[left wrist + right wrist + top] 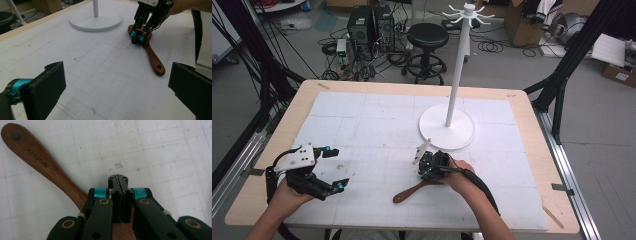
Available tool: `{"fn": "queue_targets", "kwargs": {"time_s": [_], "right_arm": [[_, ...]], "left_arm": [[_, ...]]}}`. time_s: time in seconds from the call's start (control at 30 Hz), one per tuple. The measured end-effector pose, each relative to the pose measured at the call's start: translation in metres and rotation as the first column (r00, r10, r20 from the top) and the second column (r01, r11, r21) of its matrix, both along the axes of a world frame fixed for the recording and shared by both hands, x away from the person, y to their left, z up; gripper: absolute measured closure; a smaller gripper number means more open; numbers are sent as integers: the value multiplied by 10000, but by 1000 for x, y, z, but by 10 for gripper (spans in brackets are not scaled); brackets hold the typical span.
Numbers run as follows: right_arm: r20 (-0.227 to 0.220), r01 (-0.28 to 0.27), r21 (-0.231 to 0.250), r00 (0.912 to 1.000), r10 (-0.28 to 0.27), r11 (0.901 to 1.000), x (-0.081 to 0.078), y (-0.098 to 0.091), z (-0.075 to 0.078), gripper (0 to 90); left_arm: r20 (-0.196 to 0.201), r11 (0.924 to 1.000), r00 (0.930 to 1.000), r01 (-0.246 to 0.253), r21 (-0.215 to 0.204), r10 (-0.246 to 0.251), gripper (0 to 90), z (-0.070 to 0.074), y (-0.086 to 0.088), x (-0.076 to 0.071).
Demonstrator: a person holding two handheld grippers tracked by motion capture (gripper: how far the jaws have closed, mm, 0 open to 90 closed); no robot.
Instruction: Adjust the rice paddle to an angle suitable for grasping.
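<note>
A brown wooden spoon (409,192) lies flat on the white gridded mat, its handle end with a hole pointing to the front left. My right gripper (429,172) points down over the spoon's wide end; its jaws are shut, pad against pad, with nothing between them. In the right gripper view the shut tips (118,178) hang just past the spoon (42,162), whose wood runs beneath the jaws. The left gripper view has the right gripper (137,40) above the spoon (152,57). My left gripper (334,167) rests at the front left, open wide (117,90) and empty.
A white stand (447,127) with a tall pole and hooked arms at the top stands behind the right gripper; its round base (96,18) lies on the mat. Beyond the table's far edge are a black stool (427,37) and computer cases (371,25).
</note>
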State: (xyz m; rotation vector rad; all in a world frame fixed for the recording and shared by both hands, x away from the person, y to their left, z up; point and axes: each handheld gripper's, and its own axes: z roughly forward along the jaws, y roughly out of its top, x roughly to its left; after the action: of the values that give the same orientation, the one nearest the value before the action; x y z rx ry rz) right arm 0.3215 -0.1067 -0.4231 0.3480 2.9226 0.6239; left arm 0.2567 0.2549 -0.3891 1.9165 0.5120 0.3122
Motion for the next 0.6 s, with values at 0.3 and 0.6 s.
{"fn": "queue_targets", "kwargs": {"time_s": [0.3, 0.6], "right_arm": [[-17, 321, -263, 9995, -322, 9991, -5, -26, 2, 900], [17, -1225, 570, 9925, 1226, 9908, -30, -20, 16, 900]], "left_arm": [[3, 10000, 10000, -11, 18, 11, 17, 0, 0, 0], [-6, 10000, 10000, -6, -27, 6, 17, 0, -1, 1]]}}
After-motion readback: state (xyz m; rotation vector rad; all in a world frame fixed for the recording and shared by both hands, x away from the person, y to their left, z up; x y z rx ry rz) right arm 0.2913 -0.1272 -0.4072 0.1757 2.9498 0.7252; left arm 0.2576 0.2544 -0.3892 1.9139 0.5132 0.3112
